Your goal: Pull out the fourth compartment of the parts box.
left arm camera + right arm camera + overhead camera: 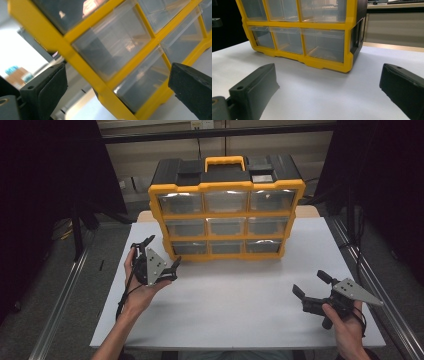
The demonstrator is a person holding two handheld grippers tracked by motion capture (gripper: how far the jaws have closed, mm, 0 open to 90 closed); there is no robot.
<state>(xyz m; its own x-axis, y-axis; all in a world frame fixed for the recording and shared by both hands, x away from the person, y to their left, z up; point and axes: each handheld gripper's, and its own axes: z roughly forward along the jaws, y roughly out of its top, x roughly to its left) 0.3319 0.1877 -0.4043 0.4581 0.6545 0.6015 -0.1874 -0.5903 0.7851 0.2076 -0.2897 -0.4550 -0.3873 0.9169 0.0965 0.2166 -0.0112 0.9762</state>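
A yellow and black drawer cabinet (227,215) stands upright at the back middle of the white table (235,305). Its front has three rows of three clear drawers, all shut. My left gripper (161,252) is held just off the cabinet's lower left corner, open and holding nothing. In the left gripper view the left gripper (117,77) has its jaws wide apart, framing the tilted cabinet (82,72) close up. My right gripper (308,282) hovers near the front right of the table, open and empty. From the right gripper (329,82), the cabinet (324,63) shows farther off.
A yellow carry handle (225,162) tops the cabinet. Bare white table (324,100) lies between the cabinet and both hands. Metal rails (65,295) run along both sides of the table, with dark curtains beyond.
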